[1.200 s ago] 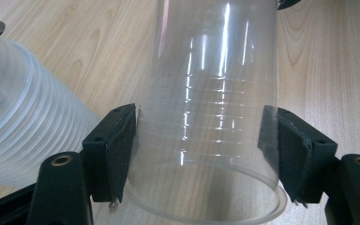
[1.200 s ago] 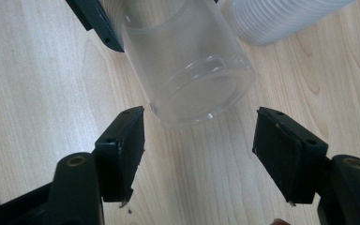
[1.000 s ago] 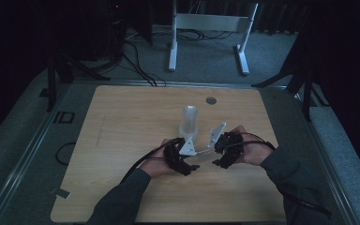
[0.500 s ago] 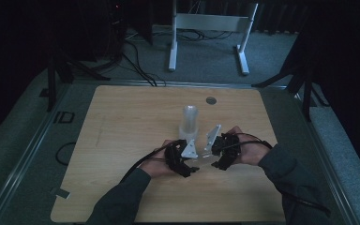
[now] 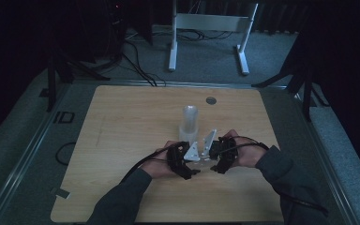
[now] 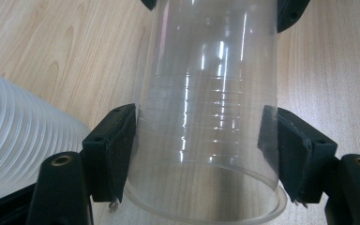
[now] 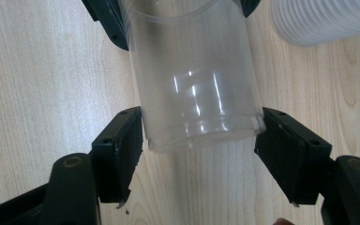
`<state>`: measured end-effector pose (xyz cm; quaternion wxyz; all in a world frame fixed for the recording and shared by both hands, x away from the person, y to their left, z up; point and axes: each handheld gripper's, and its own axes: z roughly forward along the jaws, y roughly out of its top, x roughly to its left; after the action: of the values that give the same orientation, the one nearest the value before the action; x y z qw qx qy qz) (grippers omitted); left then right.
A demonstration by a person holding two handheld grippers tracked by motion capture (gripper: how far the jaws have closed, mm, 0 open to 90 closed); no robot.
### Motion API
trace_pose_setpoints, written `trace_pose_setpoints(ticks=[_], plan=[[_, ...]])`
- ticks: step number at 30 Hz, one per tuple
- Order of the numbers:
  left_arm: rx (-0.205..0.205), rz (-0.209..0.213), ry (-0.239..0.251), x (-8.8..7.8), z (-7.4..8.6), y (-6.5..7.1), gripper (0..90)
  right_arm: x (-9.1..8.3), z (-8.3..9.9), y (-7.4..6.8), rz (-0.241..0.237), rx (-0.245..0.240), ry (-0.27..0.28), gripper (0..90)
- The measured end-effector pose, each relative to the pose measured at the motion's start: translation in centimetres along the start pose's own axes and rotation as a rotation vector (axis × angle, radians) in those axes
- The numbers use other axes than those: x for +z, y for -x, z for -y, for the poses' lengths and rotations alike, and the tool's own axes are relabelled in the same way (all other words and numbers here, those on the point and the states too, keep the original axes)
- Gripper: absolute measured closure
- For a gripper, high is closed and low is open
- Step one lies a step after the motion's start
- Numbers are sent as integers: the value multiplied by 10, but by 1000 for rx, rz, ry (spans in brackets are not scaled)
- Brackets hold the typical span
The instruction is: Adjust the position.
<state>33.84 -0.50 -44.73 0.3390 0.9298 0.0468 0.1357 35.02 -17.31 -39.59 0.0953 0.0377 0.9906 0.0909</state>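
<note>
Wooden table (image 5: 122, 140), white frame (image 5: 206, 28), floor cables (image 5: 140, 56)

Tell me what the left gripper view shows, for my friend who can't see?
A clear plastic cup lies on its side on a light wooden table, squeezed between the left gripper's two black jaws. A ribbed white cup stack lies beside it.

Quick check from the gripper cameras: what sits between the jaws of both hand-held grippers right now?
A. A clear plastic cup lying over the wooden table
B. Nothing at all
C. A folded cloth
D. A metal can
A: the left gripper view shows the left hand-held gripper with its pads on the clear plastic cup near the rim, and the right hand-held gripper flanks its base end, above the wooden table.
</note>
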Motion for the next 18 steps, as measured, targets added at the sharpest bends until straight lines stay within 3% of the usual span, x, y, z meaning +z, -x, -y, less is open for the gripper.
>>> trace_pose_setpoints(ticks=[2, 3, 4, 10, 17, 18], plan=[[-22, 0, 24, 1, 0, 2, 291, 1, -1, 0, -3, -11, -6, 327], [-22, 0, 24, 1, 0, 2, 291, 1, -1, 0, -3, -11, -6, 327], [4, 0, 5, 0, -1, 1, 291, 1, -1, -1, -4, -9, -7, 334], [-7, 1, 19, 1, 0, 2, 289, 3, -2, -2, -6, -18, -14, 376], [15, -22, 9, 0, -1, 2, 274, 3, 0, -2, 5, -14, 1, 403], [-1, -22, 20, 1, -1, 2, 270, 2, 0, -2, 5, -11, 2, 404]])
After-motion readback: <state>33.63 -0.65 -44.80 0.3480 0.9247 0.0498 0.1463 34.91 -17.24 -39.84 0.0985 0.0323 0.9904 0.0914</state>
